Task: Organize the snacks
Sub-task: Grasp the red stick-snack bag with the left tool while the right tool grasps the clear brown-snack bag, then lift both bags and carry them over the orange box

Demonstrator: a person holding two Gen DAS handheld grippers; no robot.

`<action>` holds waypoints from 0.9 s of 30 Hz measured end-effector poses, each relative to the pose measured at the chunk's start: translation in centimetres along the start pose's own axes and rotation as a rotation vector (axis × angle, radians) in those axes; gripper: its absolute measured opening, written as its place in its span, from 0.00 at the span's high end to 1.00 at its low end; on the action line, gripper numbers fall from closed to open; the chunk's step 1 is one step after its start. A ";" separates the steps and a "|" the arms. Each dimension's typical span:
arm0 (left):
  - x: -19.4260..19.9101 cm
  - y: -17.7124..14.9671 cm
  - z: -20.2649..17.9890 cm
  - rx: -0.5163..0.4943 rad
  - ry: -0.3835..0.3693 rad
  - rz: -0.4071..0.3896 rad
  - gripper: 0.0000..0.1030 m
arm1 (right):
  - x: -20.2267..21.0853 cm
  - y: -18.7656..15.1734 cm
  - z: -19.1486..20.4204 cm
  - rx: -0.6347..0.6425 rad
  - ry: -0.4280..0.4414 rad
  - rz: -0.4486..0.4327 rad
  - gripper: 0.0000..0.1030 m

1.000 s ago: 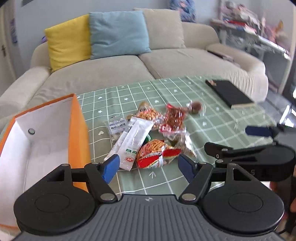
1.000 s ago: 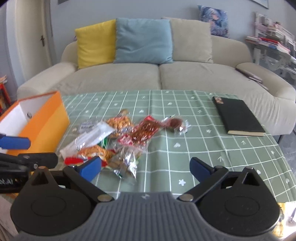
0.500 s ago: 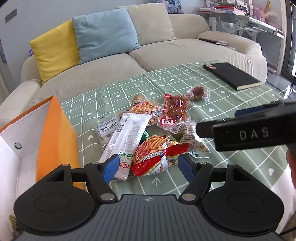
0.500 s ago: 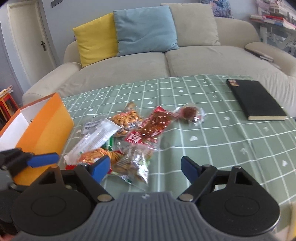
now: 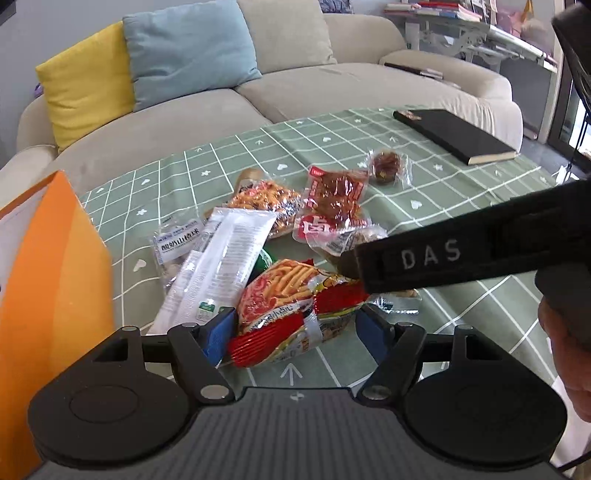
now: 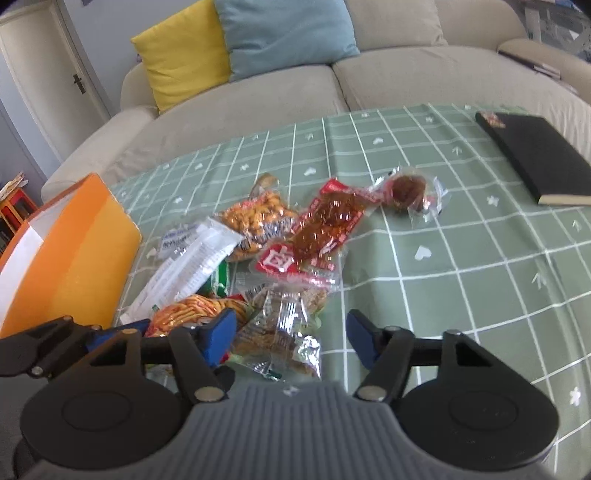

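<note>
both tongs are gaping apart: left tongs (image 5: 295, 325) are straddling the red crinkly fries packet (image 5: 284, 306), right tongs (image 6: 290, 338) the clear biscuit wrapper (image 6: 280, 332), bound for the orange box (image 6: 70, 254) at nine o'clock.

A home living room. A beige sofa (image 6: 332, 85) with yellow (image 6: 184, 48) and blue cushions (image 6: 280, 33) stands at the far side, behind a low table under a green checked cloth (image 6: 461, 258). A white door (image 6: 48, 74) is at far left, cluttered shelves (image 5: 461, 26) at far right.
</note>
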State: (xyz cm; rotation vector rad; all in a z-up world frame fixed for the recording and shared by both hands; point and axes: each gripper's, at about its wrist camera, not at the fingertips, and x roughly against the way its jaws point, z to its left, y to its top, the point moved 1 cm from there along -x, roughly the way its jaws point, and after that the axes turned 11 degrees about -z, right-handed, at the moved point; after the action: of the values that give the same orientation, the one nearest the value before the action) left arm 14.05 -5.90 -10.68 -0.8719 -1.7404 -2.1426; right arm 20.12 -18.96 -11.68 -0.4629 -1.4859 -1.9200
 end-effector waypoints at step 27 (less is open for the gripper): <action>3.0 0.3 -1.4 -0.019 0.033 -0.019 0.46 | 2.5 -0.5 0.5 0.057 -0.012 -0.002 0.60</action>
State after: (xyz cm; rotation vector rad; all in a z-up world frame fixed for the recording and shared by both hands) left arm 11.37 -6.79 -8.84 -0.8233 -1.7225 -2.1764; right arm 17.93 -19.15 -10.28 -0.4476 -1.5446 -1.8745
